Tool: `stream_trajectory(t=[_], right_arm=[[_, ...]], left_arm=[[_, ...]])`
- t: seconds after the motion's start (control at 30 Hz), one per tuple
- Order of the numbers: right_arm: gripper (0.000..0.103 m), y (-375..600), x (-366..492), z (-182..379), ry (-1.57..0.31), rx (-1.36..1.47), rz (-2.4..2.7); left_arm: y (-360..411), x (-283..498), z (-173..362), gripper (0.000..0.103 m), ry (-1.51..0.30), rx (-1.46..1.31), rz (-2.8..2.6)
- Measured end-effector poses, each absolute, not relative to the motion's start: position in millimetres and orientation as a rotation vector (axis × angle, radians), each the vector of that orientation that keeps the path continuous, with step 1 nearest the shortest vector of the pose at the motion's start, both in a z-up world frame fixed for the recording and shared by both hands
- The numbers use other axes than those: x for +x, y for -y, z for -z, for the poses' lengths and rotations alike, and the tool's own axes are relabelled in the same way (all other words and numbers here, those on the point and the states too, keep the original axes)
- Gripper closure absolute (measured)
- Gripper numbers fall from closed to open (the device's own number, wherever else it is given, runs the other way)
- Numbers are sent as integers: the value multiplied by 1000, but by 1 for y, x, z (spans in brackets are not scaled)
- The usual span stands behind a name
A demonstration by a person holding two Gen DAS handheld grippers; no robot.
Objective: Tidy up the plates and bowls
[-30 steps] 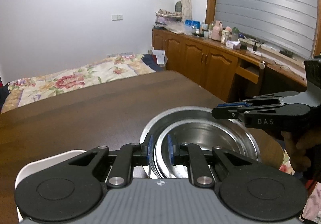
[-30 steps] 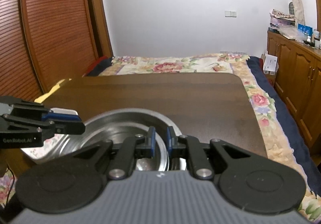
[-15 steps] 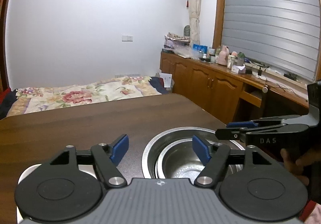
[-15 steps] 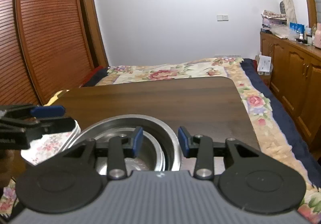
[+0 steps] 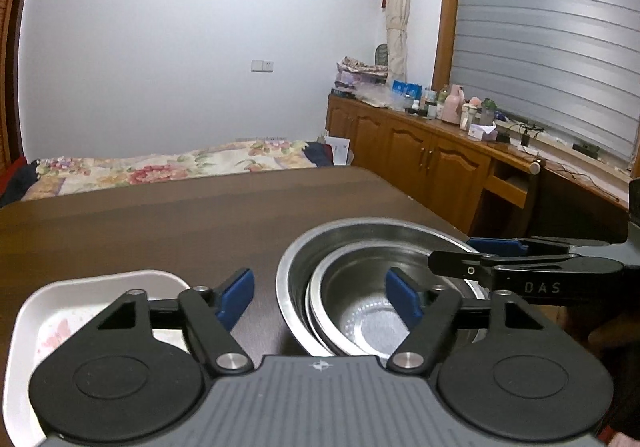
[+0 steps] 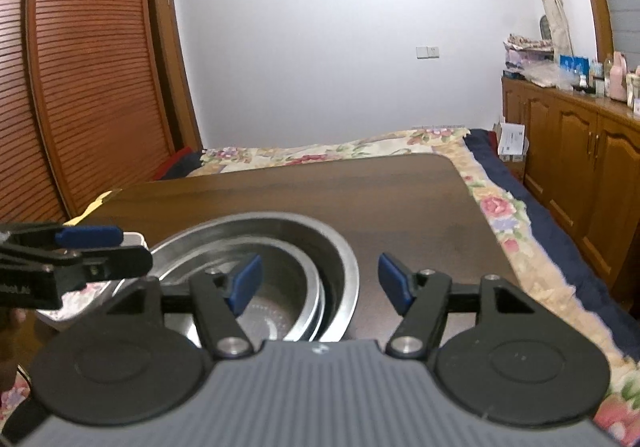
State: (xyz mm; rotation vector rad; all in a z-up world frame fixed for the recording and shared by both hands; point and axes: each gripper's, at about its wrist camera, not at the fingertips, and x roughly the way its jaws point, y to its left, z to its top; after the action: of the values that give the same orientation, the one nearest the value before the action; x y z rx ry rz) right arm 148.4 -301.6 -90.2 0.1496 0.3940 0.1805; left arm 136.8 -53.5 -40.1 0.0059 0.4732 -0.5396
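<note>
A stack of nested steel bowls [image 5: 376, 247] sits near the front of the dark wooden table [image 5: 160, 223]; the stack also shows in the right wrist view [image 6: 280, 231]. My left gripper [image 5: 320, 299] is open and empty, above the stack's left rim. My right gripper [image 6: 320, 281] is open and empty, above the stack's right rim; it also shows in the left wrist view [image 5: 472, 259]. A white square plate with a floral print [image 5: 72, 299] lies left of the bowls and shows in the right wrist view [image 6: 80, 299].
A bed with a floral cover [image 5: 160, 171] stands beyond the table. Wooden cabinets [image 5: 420, 163] with bottles on top line the right wall. A louvred wooden wardrobe [image 6: 80, 87] is on the left. The table's right edge [image 6: 480, 215] is close to the bowls.
Both grippers opened, letting go of the bowl rims they were shut on a second ago, and lifted up and back. The bowls stay nested on the table.
</note>
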Motion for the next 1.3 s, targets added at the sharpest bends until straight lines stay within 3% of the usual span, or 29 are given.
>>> stream_trajectory(t=[0.5,0.7,0.97,1.1,1.3], right_arm=[[38,301,148,108,-362,208,-179],[40,298,148,107,-344,204,-183],[48,293,146,111,-348,208,-179],[54,292,145,112,-347,208,-186],[63,291,145,111,-363,236,-188]], left_arm=[[59,134,52,51,-506,-9,520],[62,134,57,52,-530,-3,524],[62,135,58,56,-530,-7,525],[64,135,60,66,-529,-12,518],[61,135,58,70,-545,-26,505]])
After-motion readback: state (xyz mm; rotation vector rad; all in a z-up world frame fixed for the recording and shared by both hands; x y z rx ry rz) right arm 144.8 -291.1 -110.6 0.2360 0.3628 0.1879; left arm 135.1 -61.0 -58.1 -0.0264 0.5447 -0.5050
